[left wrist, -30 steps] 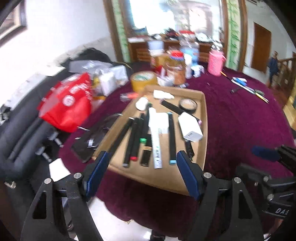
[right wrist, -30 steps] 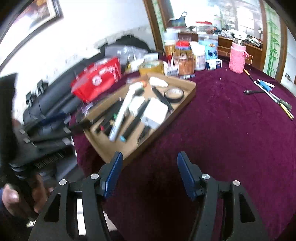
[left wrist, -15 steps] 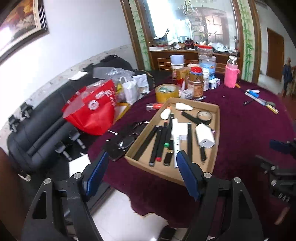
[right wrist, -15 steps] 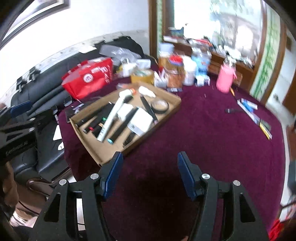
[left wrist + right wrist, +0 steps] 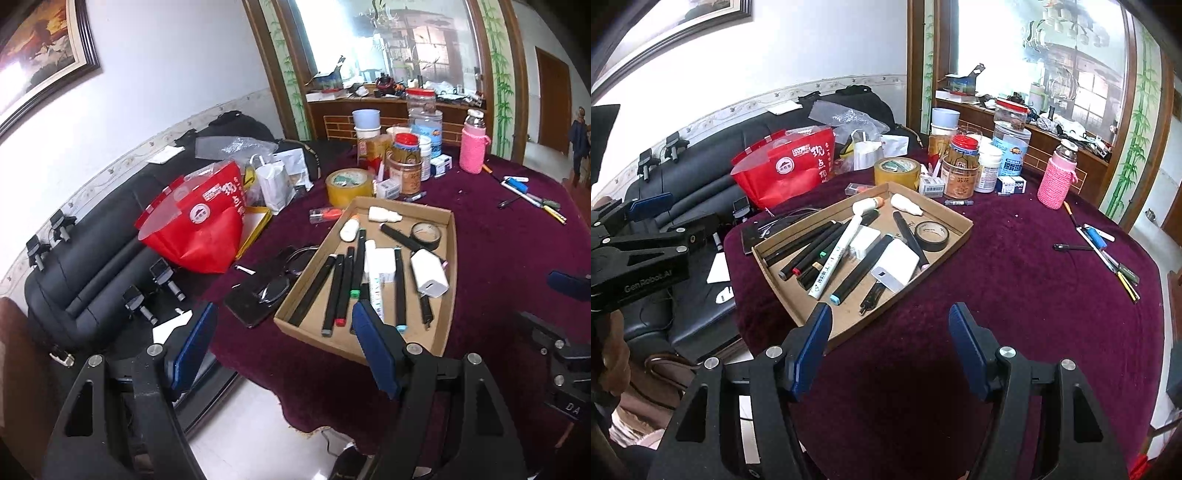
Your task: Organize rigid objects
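Cardboard tray (image 5: 964,230) sits toward the near-left edge of the maroon surface (image 5: 1015,288), one corner close to that edge. Inside: black markers (image 5: 809,251) laid roughly parallel, a white tube (image 5: 836,254), a white charger (image 5: 895,266), a black tape roll (image 5: 931,236).

Left tongs (image 5: 282,347): released, nothing between the pads, hanging over the near edge of the surface just short of the tray. Right tongs (image 5: 888,343): empty, jaws opening, above bare cloth right of the tray.

Loose pens (image 5: 1108,254) lie by the far-right edge, well apart from the tray; probably next to be gathered, though their exact count is hard to read.

To do it well: take one pen at a time across its middle, pads square to the barrel, and lay it parallel with the markers.
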{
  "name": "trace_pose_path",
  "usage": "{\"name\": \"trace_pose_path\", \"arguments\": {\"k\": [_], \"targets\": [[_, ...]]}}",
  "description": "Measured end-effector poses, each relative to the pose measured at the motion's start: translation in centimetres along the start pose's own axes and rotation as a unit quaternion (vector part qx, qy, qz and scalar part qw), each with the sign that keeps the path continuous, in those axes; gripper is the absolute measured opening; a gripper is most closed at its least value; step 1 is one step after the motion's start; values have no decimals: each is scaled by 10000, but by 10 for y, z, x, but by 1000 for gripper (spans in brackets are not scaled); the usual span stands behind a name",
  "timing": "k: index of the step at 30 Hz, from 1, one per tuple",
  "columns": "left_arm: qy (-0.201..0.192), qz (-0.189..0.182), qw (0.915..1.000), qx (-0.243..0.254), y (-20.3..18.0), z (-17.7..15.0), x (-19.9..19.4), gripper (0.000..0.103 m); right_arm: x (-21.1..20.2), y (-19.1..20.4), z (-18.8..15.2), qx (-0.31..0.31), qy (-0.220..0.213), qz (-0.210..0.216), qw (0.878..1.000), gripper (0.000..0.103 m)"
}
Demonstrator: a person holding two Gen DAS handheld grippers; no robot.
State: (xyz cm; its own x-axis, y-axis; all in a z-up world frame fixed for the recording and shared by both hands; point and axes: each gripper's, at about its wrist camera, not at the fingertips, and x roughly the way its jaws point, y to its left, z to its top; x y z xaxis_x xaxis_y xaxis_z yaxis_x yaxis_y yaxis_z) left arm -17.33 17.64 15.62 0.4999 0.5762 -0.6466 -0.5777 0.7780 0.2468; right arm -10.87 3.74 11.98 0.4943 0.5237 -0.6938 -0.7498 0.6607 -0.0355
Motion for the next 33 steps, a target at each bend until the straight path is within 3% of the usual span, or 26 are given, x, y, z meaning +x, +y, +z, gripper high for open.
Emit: {"name": "trace_pose_path", "arguments": {"k": [14,24,33], "targets": [[69,7,10000,-54,5,-2,3,76,5,2,-1,-67,118,17,9999,61],[438,50,9988,-205,14,-4,14,76,10,5,-1,-99,206,58,9997,61],[277,262,9986,-356,30,-5,13,76,15,5,0,-82,270,120,9995,61]]}}
